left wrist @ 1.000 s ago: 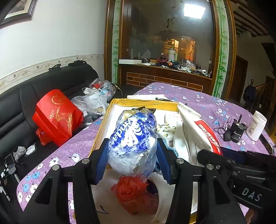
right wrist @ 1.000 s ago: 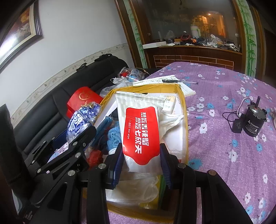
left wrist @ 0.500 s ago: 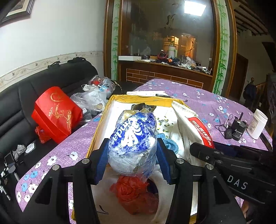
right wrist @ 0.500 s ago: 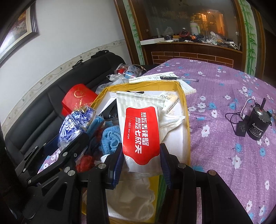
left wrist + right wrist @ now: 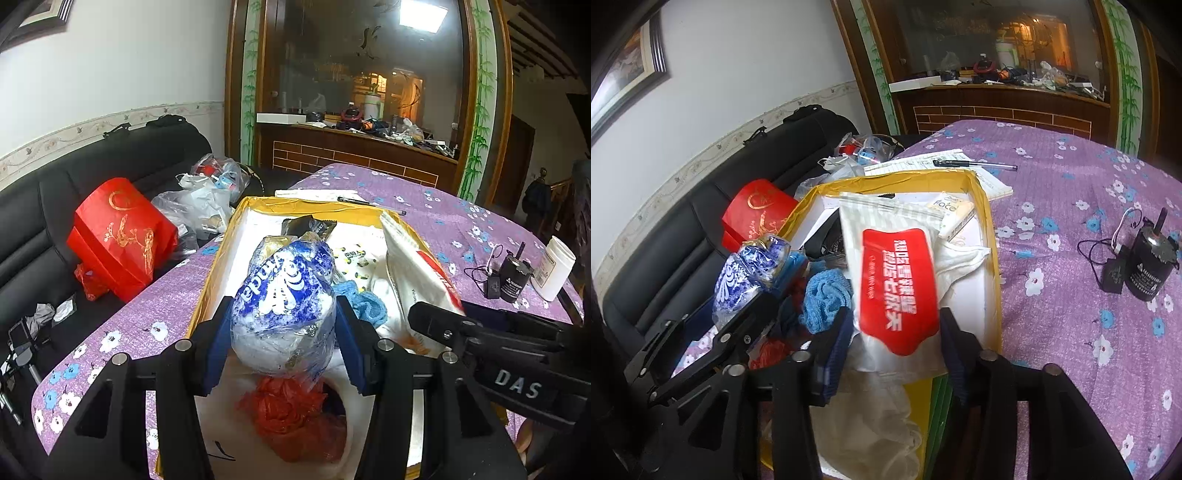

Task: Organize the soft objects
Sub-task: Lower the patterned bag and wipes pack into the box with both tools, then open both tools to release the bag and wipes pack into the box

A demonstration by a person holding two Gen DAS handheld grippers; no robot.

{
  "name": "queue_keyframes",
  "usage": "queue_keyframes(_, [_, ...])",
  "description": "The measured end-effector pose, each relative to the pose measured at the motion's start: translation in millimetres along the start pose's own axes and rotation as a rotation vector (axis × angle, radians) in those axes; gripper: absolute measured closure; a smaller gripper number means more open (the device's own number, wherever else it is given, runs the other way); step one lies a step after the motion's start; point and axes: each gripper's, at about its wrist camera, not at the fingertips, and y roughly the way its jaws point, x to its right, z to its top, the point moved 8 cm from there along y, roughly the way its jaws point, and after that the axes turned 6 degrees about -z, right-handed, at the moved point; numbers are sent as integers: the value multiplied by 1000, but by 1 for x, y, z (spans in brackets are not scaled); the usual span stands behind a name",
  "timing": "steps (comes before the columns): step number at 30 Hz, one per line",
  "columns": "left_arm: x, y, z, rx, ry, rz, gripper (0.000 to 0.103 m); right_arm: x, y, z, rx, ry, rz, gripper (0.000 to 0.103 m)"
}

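My left gripper (image 5: 282, 334) is clamped on the blue-white tissue pack (image 5: 284, 306), pads pressing both sides, held above the near-left part of the yellow box (image 5: 221, 266). Under it lies a red crumpled bag (image 5: 291, 417). My right gripper (image 5: 892, 345) has just been opening; the wet wipes pack (image 5: 894, 273) sits btwn the jaws, w/ a gap on the right pad, left side too blurred to tell contact. Pack rests in the box's right half, on white cloth (image 5: 960, 262). Blue towel (image 5: 825, 295) just left of it. Black motor (image 5: 1148, 266) well apart, far right on the purple tablecloth (image 5: 1071, 184).
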Motion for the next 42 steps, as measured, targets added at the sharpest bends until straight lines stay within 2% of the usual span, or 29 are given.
queue_keyframes(9, [-3,0,1,1,-2,8,48,-5,-13,1,26,-28,-1,48])
queue_keyframes(16, [-6,-1,2,3,-8,18,30,-4,-20,-2,31,-26,-4,44])
queue_keyframes(20, [-6,-1,2,1,1,21,29,-2,-25,-3,37,-25,-1,39])
queue_keyframes(28, [-4,-3,2,5,13,32,26,-3,-36,-7,60,-46,-10,35])
queue_keyframes(32, [-4,-4,2,7,17,39,21,-2,-39,-9,65,-42,-13,28])
queue_keyframes(36, [-4,-5,2,7,20,40,21,4,-44,-11,76,-33,-22,15])
queue_keyframes(42, [3,-10,0,21,39,24,19,19,-58,-17,102,-12,-38,4])
